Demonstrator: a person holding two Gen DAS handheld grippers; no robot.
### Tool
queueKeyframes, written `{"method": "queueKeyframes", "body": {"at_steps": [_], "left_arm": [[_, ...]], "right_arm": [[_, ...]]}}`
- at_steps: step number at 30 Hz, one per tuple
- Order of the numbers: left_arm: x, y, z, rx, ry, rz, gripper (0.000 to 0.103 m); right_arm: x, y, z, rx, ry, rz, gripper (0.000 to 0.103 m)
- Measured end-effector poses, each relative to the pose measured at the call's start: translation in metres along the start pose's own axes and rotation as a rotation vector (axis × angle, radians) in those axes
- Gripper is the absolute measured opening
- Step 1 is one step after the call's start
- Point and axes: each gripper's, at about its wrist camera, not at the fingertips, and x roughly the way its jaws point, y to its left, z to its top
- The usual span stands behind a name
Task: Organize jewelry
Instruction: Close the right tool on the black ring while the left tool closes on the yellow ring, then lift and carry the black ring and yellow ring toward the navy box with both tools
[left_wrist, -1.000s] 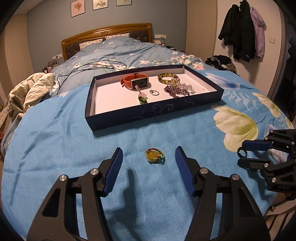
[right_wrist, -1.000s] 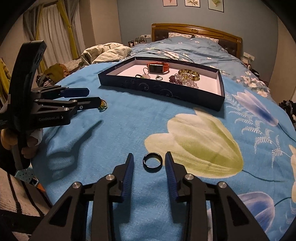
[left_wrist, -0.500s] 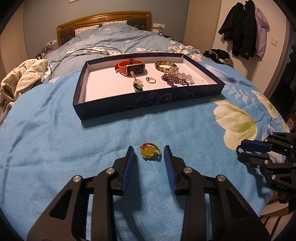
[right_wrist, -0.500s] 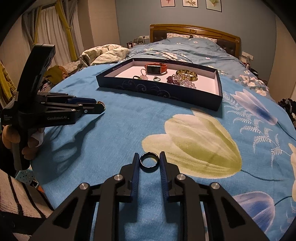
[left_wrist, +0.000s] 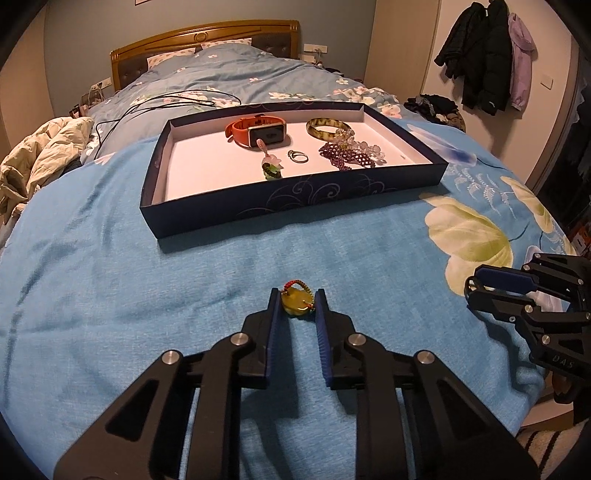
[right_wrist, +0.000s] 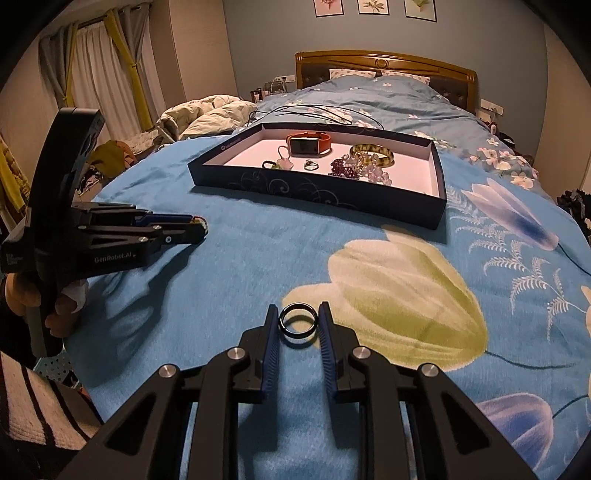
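My left gripper (left_wrist: 296, 295) is shut on a yellow stone pendant (left_wrist: 295, 305) with a red-green cord, low over the blue bedspread. It also shows from the side in the right wrist view (right_wrist: 197, 229). My right gripper (right_wrist: 298, 312) is shut on a black ring (right_wrist: 298, 325) on the bedspread; it shows at the right edge of the left wrist view (left_wrist: 474, 286). A dark blue tray (left_wrist: 236, 206) farther up the bed holds an orange watch (left_wrist: 255, 130), a green bangle (left_wrist: 327, 127), a small ring (left_wrist: 297, 156), a beaded bracelet (left_wrist: 351, 153) and a pink-green charm (left_wrist: 271, 166).
The bedspread ends just behind both grippers. Black cables (left_wrist: 162, 101) lie beyond the tray. A crumpled beige quilt (left_wrist: 40, 147) sits at the bed's left. Coats (left_wrist: 484, 55) hang on the right wall. The wooden headboard (left_wrist: 207, 33) is at the far end.
Both grippers have closed from open: the left onto the yellow pendant, the right onto the black ring. Both have moved slightly forward toward the tray.
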Motion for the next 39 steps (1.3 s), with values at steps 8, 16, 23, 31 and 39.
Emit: {"method": "queueKeyframes", "body": {"at_steps": [8,16,23,31,39], "left_arm": [[-0.001,-0.002,0.001,-0.001,-0.007,-0.005,0.018],[-0.007,-0.005,0.003,-0.004,-0.023,-0.003,0.018],[-0.012,-0.006,0.004,0.002,-0.039,0.003,0.018],[-0.018,-0.007,0.006,0.008,-0.057,0.005,0.018],[-0.021,-0.008,0.008,0.006,-0.068,0.003,0.018]], "right_arm": [[0.002,-0.002,0.007,0.015,-0.012,0.011,0.020],[0.002,-0.005,0.012,0.027,-0.028,0.017,0.020],[0.002,-0.005,0.015,0.028,-0.038,0.022,0.020],[0.002,-0.005,0.021,0.032,-0.055,0.024,0.020],[0.001,-0.005,0.027,0.029,-0.067,0.023,0.020]]}}
